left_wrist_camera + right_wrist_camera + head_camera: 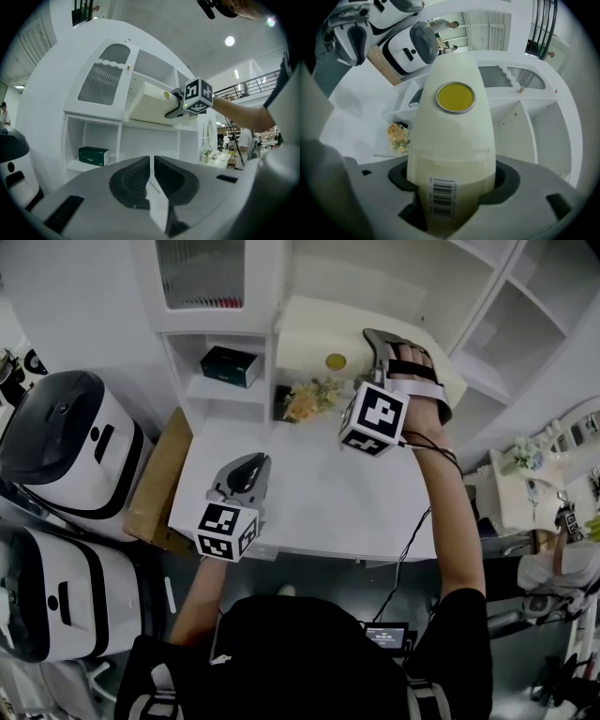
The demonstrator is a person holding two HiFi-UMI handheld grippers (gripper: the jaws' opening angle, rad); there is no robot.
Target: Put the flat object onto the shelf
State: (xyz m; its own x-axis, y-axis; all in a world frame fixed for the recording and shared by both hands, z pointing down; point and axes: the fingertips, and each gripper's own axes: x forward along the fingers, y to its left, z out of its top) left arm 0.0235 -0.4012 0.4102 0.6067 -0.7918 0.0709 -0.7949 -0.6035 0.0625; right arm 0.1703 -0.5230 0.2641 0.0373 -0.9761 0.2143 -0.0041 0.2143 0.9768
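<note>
Left gripper [152, 180] low over table [319, 493], jaws nearly together, nothing between. Right gripper [452, 180] clamped on barcode end of flat cream box [452, 131]. Box in air, far end at mouth of open shelf bay [150, 124] (touching board or not: unclear).

Do well: keep box level, feed far end in first, release only once board carries it.

Writing: barcode [442, 197] digits unreadable; yellow round sticker [455, 98] blank; green box [93, 155] print too small.

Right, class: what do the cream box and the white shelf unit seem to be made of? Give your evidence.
The cream box looks like matte card: a fold line crosses it and a barcode is printed on. The shelf unit seems painted wood or board, smooth and white; which one can't be told.
</note>
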